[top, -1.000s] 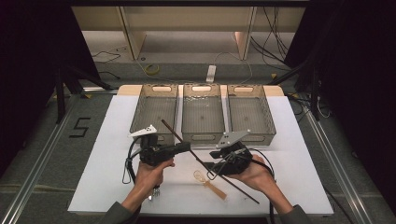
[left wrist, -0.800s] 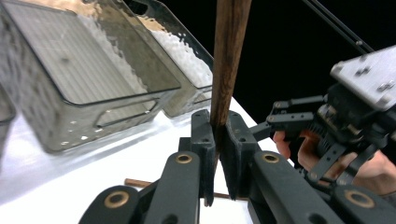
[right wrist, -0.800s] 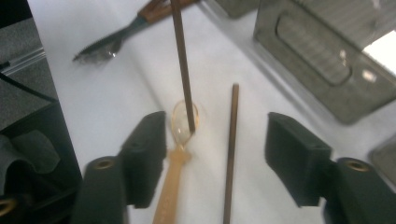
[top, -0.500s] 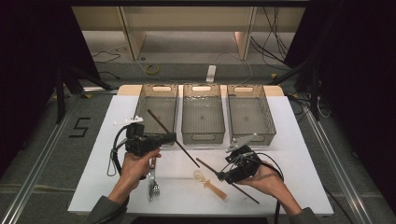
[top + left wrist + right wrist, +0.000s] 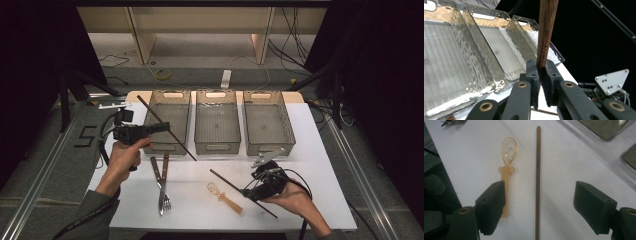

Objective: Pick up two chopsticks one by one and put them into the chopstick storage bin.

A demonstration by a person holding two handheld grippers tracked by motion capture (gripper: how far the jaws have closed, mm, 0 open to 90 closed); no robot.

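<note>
Two chopsticks are in play on the white table [image 5: 320, 150]. At the left, the left gripper [image 5: 150, 130] is clenched on one dark chopstick [image 5: 167, 129], holding it up over the left tray [image 5: 168, 125] so that it slants from the tray's far left corner down toward the table in front of it. In the left gripper view the two black jaws pinch the brown chopstick [image 5: 546, 32] between their pads, with the clear trays lying beyond.

Just in front of that tray, a knife [image 5: 155, 167] and a fork [image 5: 164, 186] lie side by side on the table. Further right sits a small orange spoon [image 5: 224, 196] with a clear bowl. The middle tray [image 5: 217, 125] and the right tray [image 5: 268, 125] stand in a row behind.

At the right, the right gripper [image 5: 246, 192] hangs low over the second chopstick [image 5: 242, 186], which lies flat on the table, slanting away to the upper left. Its jaws have just been opening and now stand wide apart, released. In the right gripper view the chopstick [image 5: 538, 182] runs straight between the jaws without touching either one, and the spoon [image 5: 507, 167] lies just beside it, its handle passing behind the left-hand jaw.
</note>
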